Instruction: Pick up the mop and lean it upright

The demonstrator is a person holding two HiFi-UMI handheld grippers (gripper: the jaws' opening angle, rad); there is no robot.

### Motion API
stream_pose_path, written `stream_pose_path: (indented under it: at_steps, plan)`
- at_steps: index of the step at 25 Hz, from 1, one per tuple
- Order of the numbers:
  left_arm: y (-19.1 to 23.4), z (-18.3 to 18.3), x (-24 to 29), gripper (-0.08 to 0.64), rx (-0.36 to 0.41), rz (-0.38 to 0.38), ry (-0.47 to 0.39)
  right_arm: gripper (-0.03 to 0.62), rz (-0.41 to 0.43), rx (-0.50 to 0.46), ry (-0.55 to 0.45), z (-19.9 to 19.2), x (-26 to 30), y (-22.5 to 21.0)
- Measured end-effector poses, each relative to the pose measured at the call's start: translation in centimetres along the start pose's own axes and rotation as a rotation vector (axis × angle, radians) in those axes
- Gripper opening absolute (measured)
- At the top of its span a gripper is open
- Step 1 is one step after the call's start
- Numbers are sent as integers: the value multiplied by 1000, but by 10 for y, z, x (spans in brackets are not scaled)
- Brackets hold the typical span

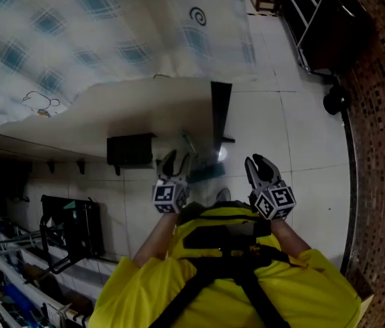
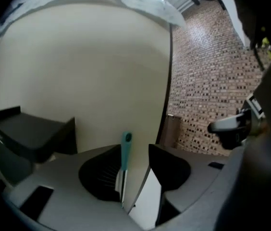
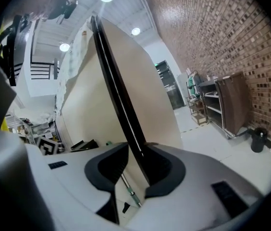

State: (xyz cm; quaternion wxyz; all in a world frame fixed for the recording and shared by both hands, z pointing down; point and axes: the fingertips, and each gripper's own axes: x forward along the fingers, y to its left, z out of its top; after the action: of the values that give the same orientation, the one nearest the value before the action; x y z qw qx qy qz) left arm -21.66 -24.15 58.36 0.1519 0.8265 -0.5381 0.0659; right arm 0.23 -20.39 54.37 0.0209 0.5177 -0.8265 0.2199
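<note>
Against the cream wall (image 2: 78, 71), near its black edge (image 2: 169, 90), mop (image 2: 125, 153) leaning upright, teal handle tip between parted jaws of the left gripper (image 2: 135, 150), unclamped, right gripper (image 3: 136, 150) narrowly parted, holding nothing.

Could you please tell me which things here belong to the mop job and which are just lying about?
Job: mop, left gripper, right gripper, beige panel behind it.
Lying about: black box, chequered cloth, wire hanger, shelving rack, black bin.
</note>
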Motion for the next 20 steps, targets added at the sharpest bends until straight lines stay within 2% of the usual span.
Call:
stream_pose_path:
  at_steps: [3,6,8,13,19,20]
  plan:
    - [-18,63,-54,2,-2,-20,-118,73,1,-43,-41,13,-3,5]
    - [-18,126,-106,2,-33,3,-231,15,14,-61,-81,32,-5,9]
    - [-16,152,-131,2,-20,19,-280,6,43,-76,-103,45,-7,18]
    - [1,156,-145,2,32,75,-266,6,100,-157,-144,64,-5,45]
    - [16,130,-135,7,20,82,-215,6,130,-145,-135,66,0,61]
    - [17,125,-132,44,8,78,-197,6,128,-145,-128,65,0,61]
